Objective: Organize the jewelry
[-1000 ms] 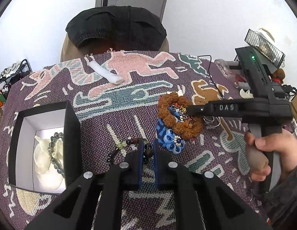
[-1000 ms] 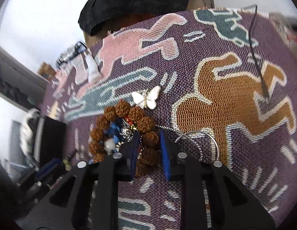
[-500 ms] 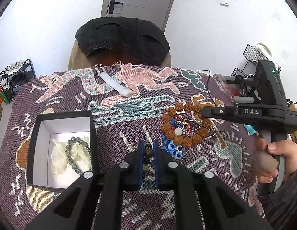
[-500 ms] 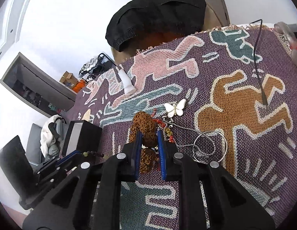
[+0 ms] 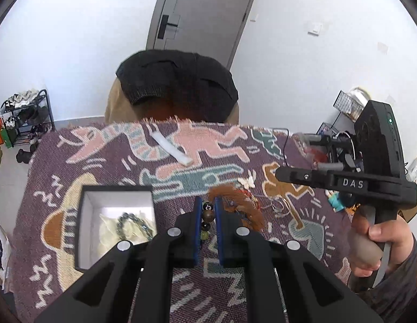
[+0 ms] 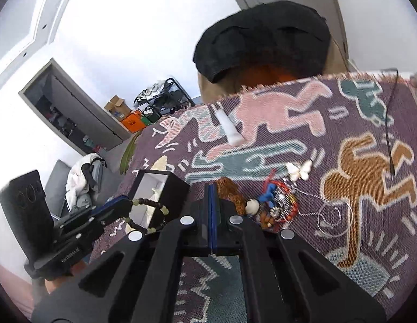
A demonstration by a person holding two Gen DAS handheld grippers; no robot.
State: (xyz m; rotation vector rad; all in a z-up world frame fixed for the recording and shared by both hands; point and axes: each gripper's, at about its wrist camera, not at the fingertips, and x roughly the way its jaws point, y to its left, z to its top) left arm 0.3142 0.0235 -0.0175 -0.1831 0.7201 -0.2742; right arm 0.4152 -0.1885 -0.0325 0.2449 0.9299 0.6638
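In the left wrist view, a dark bead bracelet [image 5: 208, 215] is being pinched between the pads of the left hand-held gripper [image 5: 208, 210], clear of the tabletop [image 5: 60, 167]. The open box [image 5: 80, 228] is lying at about 9 o'clock from the tips, with a green bracelet [image 5: 133, 222] already inside. A brown bracelet [image 5: 235, 210], blurred, is showing at 3 o'clock, just beside the tips. The right hand-held gripper [image 5: 282, 174] is being carried at 2 o'clock by the right hand [image 5: 380, 239].

In the right wrist view, the right hand-held gripper [image 6: 212, 191] is being kept closed pad to pad. The brown bracelet [image 6: 230, 191] is sitting just beside it at 2 o'clock, and whether any strand is being pinched cannot be told. The remaining pile [image 6: 278, 204] is lying on the cloth at 3 o'clock. At 9 o'clock the dark bracelet [image 6: 146, 215] is hanging as a loop from the left hand-held gripper [image 6: 119, 207], in front of the box [image 6: 176, 188].

The step in hand is judged to be carrying the dark bracelet to the box. The next move probably calls for the loop to be brought over the opening, lowered past the rim and released.
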